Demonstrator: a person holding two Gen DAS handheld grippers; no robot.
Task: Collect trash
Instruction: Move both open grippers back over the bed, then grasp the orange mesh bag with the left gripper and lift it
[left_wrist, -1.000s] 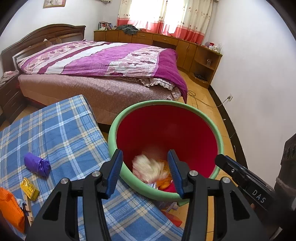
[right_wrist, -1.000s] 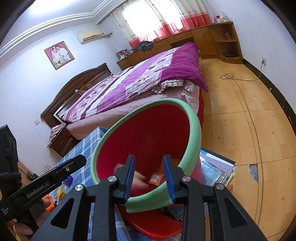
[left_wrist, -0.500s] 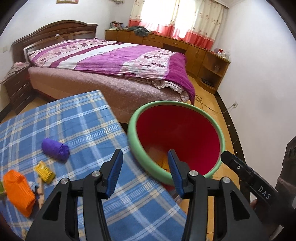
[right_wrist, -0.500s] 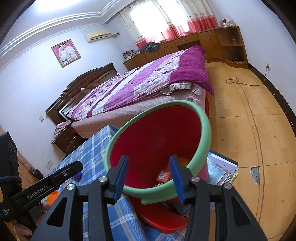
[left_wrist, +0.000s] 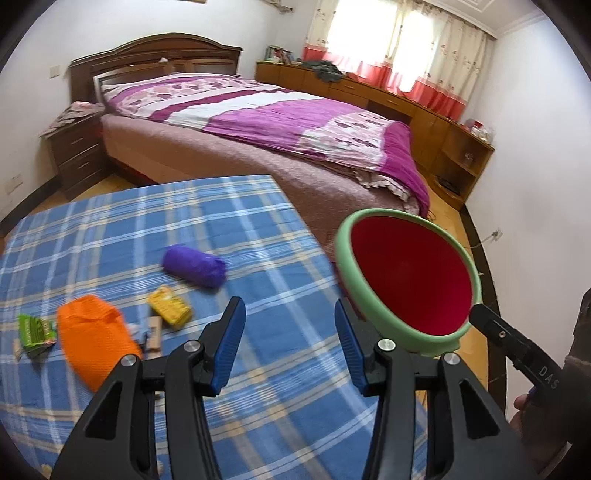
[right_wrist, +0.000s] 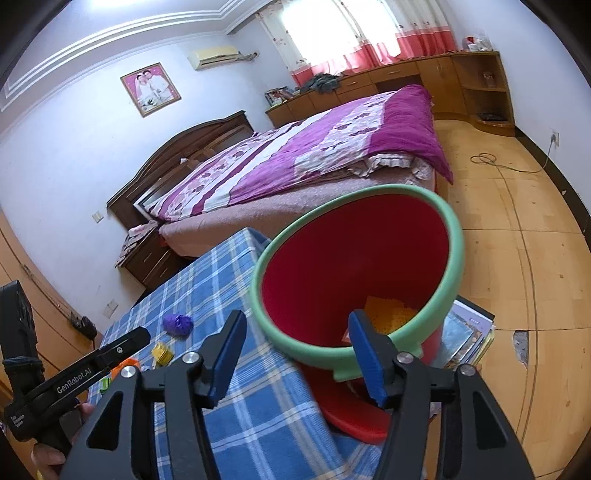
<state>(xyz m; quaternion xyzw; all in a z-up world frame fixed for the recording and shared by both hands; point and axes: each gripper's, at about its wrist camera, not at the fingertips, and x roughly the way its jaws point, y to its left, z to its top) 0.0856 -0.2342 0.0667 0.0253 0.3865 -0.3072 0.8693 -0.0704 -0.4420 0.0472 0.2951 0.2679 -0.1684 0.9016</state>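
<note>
Both your grippers empty: left gripper (left_wrist: 288, 341) jaws apart, right gripper (right_wrist: 297, 352) jaws opening, nothing between.

Landmark: red bin (left_wrist: 408, 286), just off table corner.

Trash on blue plaid table (left_wrist: 184, 221), left of bin: purple wad (left_wrist: 194, 266) nearest, then yellow packet (left_wrist: 170, 307), orange wad (left_wrist: 95, 338), green packet (left_wrist: 36, 332) farthest.

Take purple wad first; straddle it, close gently.

Open cloth between bin and wad; keep clear of bin rim.

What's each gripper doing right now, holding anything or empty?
Left gripper: open, nothing between its fingers, over the blue checked tablecloth.
Right gripper: opening, empty, at the near rim of the red bin.
</note>
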